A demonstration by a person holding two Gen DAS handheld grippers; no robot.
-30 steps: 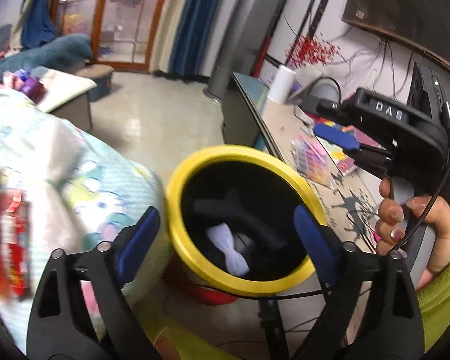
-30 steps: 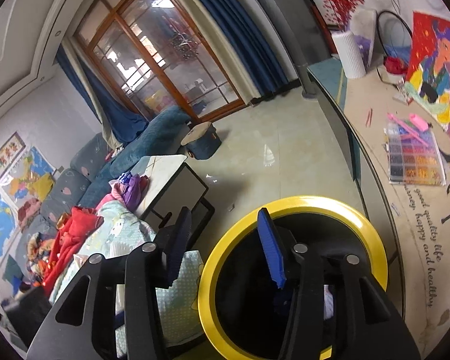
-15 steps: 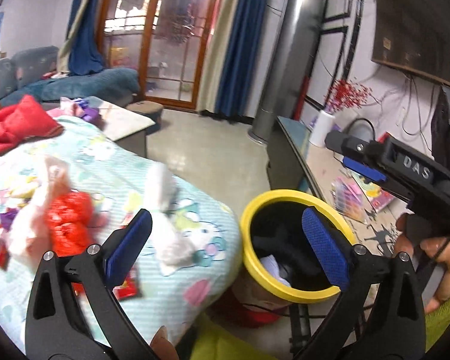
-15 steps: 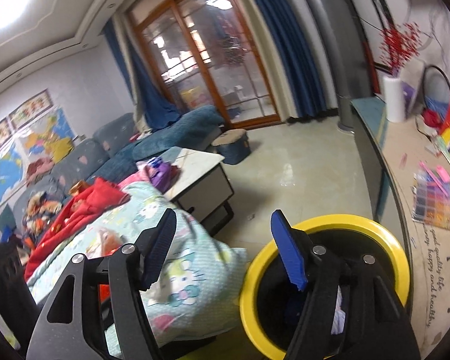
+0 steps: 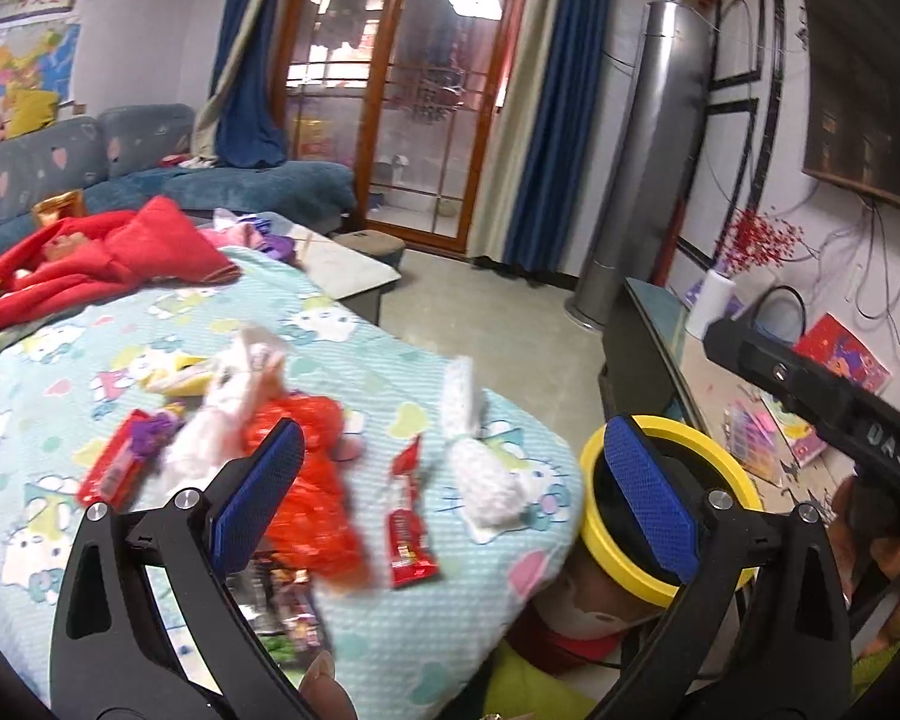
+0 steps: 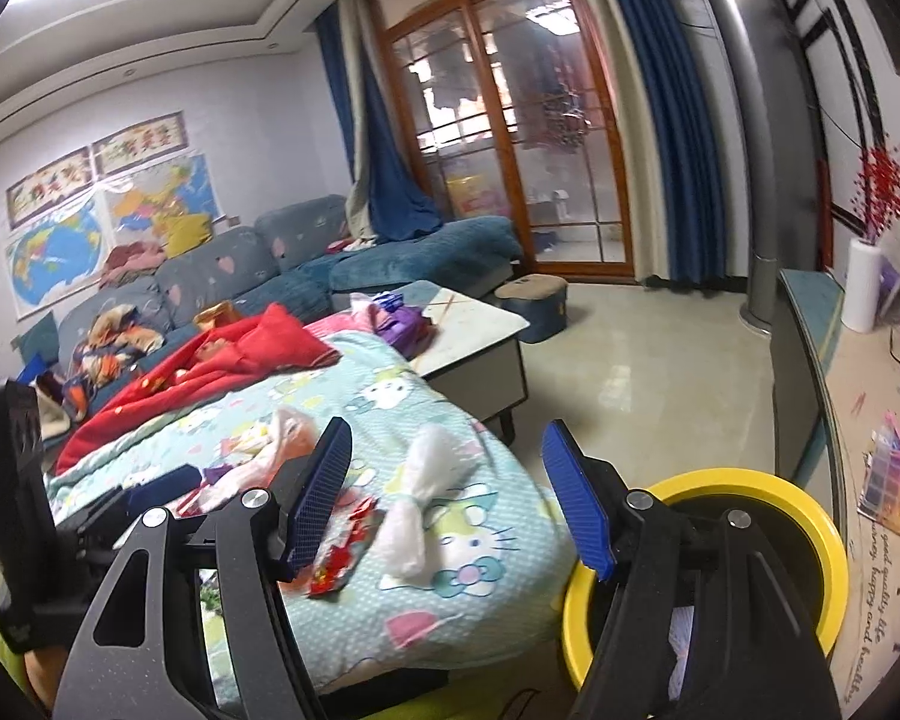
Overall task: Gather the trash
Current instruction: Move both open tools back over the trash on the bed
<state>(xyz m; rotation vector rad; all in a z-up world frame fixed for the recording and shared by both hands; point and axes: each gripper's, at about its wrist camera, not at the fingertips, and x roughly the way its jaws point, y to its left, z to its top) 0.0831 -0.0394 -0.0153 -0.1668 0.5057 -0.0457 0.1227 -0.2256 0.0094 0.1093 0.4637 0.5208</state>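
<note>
A yellow-rimmed black bin [image 5: 714,462] [image 6: 810,516] stands at the right end of a table covered with a Hello Kitty cloth [image 5: 390,360] [image 6: 450,420]. On the cloth lie a white twisted wad [image 5: 480,480] [image 6: 420,516], a red snack wrapper [image 5: 405,540] [image 6: 342,552], a crumpled red plastic bag [image 5: 312,480], a pale pink bag [image 5: 228,408] and more wrappers [image 5: 114,468]. My left gripper [image 5: 450,504] is open and empty, above the table edge. My right gripper [image 6: 450,504] is open and empty, between the wad and the bin.
A red garment [image 5: 102,252] [image 6: 222,360] lies at the table's far end. A blue sofa [image 6: 306,264], a low white coffee table [image 6: 468,330] and a TV bench [image 5: 660,324] with craft items surround the spot. Bare floor lies beyond.
Both grippers have swung up and left, away from over the bin mouth, so the table with its trash has come into view. Both stay open.
</note>
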